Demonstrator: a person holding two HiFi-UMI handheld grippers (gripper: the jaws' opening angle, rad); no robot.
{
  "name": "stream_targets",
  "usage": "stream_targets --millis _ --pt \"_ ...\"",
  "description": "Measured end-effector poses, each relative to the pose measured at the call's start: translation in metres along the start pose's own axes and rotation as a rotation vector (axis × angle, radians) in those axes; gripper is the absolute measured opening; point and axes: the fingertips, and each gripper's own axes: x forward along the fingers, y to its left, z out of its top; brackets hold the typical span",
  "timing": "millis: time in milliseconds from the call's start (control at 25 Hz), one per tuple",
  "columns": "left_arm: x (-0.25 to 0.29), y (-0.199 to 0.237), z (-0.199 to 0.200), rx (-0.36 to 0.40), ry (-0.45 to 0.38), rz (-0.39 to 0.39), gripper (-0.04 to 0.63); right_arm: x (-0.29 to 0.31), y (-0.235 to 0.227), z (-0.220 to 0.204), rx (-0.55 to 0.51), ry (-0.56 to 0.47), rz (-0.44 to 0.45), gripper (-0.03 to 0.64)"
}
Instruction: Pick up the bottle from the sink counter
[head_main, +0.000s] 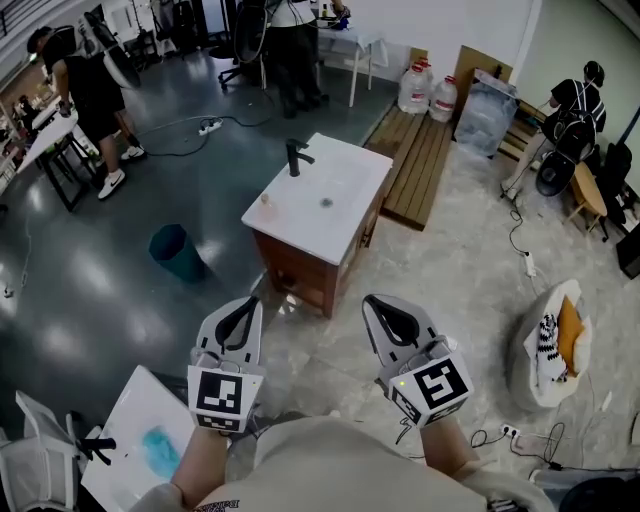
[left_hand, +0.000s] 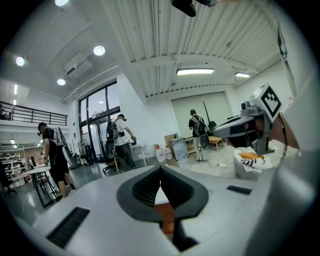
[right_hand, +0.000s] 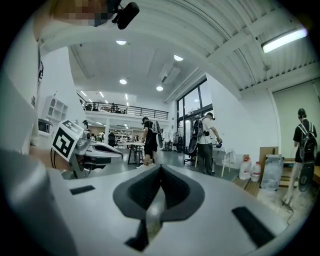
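standing back from the sink counter (head_main: 345, 215), the person is holding both grippers out in front of the body, side by side and close to level.

1. left gripper (head_main: 250, 304): its jaws are meeting at the tips, fully together, with nothing clamped between them. in the left gripper view, a strip of white top and brown cabinet is showing through the notch below the tips.
2. right gripper (head_main: 374, 301): its jaws are likewise pressing together on nothing.

the counter is sitting ahead of both grippers, well apart from them, on the line where the dark floor is meeting the pale floor. a black faucet (head_main: 296, 157) is standing at its far left edge, and a drain (head_main: 326, 202) is showing in the middle of the basin. a small pale object (head_main: 265, 200) is resting on the white top near the left corner, in front of the faucet; it is too small to tell whether it is the bottle. it is lying nearer the line of the left gripper than that of the right, and neither gripper is touching it.

a teal bin (head_main: 176, 250) is standing on the dark floor left of the counter.
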Motion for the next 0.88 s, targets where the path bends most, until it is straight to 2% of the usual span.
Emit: stream_targets --millis 200,520,680,880 --pt "-0.002 -0.012 -0.003 -0.004 0.019 0.04 0.006 -0.007 -0.009 -0.005 -0.013 0.001 0.029 -0.003" --pt "-0.001 -0.02 -0.007 0.001 0.033 0.077 0.006 -0.005 -0.011 -0.023 0.028 0.003 0.077 -0.003" --pt "0.009 -0.012 -0.011 0.02 0.04 0.096 0.006 0.012 -0.016 -0.027 0.022 0.013 0.084 -0.003" --pt "0.03 0.01 -0.018 -0.006 0.033 0.107 0.006 0.041 -0.021 -0.031 0.016 0.037 0.1 -0.003"
